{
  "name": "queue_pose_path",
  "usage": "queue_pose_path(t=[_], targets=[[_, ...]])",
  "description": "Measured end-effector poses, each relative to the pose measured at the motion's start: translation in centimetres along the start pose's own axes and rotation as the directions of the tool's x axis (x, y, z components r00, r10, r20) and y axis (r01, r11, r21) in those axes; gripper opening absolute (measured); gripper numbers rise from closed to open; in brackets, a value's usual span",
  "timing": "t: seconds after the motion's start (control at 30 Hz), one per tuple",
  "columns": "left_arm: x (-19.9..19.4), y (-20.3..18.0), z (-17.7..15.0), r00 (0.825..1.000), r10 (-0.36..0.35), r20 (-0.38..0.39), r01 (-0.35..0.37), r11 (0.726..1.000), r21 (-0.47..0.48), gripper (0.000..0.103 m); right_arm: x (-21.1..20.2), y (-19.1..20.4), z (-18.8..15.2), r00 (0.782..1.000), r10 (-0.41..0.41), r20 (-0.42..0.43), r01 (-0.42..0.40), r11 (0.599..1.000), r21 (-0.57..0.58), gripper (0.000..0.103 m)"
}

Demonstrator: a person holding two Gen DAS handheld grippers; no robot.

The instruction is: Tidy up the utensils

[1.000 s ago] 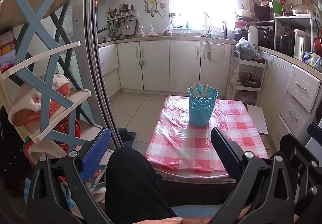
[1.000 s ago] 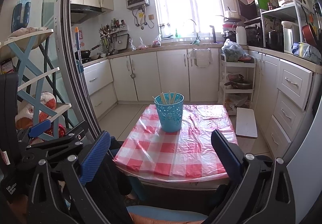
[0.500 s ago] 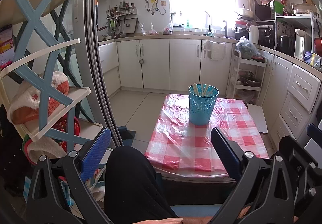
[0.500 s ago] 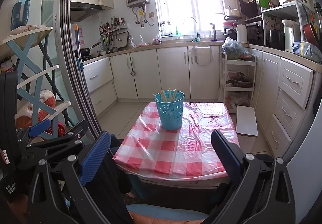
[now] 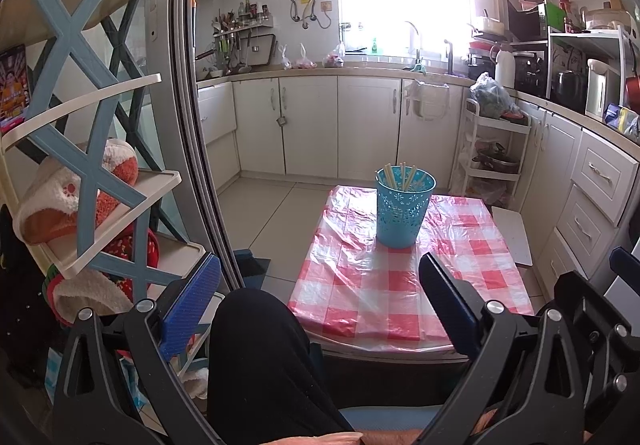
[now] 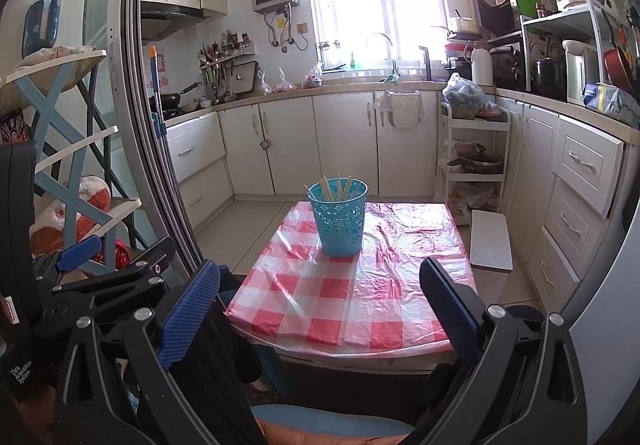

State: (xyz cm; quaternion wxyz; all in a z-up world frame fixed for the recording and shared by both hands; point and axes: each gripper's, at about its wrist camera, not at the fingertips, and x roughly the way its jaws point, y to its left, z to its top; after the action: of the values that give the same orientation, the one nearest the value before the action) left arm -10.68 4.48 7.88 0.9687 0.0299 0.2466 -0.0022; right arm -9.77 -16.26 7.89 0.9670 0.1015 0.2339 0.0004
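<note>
A turquoise perforated holder (image 5: 403,210) (image 6: 338,217) stands on the far half of a low table with a red-and-white checked cloth (image 5: 400,285) (image 6: 340,297). Several pale chopsticks (image 5: 402,176) (image 6: 338,187) stick up out of it. My left gripper (image 5: 320,285) is open and empty, held back from the table's near edge above a person's dark-clad knee (image 5: 260,357). My right gripper (image 6: 320,285) is also open and empty, short of the near edge. The left gripper's body (image 6: 100,285) shows at the left of the right wrist view.
A blue-and-cream shelf rack (image 5: 88,149) with plush items stands at the left beside a sliding door frame (image 5: 192,125). White kitchen cabinets (image 5: 340,125) line the back and right. A white trolley (image 6: 472,161) and a white board (image 6: 490,241) sit right of the table.
Both views have shifted only slightly; the holder sits a little differently in frame. Both grippers stay open and empty.
</note>
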Motion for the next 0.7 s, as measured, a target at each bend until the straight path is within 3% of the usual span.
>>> queue_pose_path(t=[0.7], targets=[[0.55,-0.23,-0.53,1.000,0.001,-0.013,-0.001,1.000,0.003,0.095,0.32,-0.24,-0.39,1.000,0.002,-0.015,-0.002,1.000,0.008,0.096]])
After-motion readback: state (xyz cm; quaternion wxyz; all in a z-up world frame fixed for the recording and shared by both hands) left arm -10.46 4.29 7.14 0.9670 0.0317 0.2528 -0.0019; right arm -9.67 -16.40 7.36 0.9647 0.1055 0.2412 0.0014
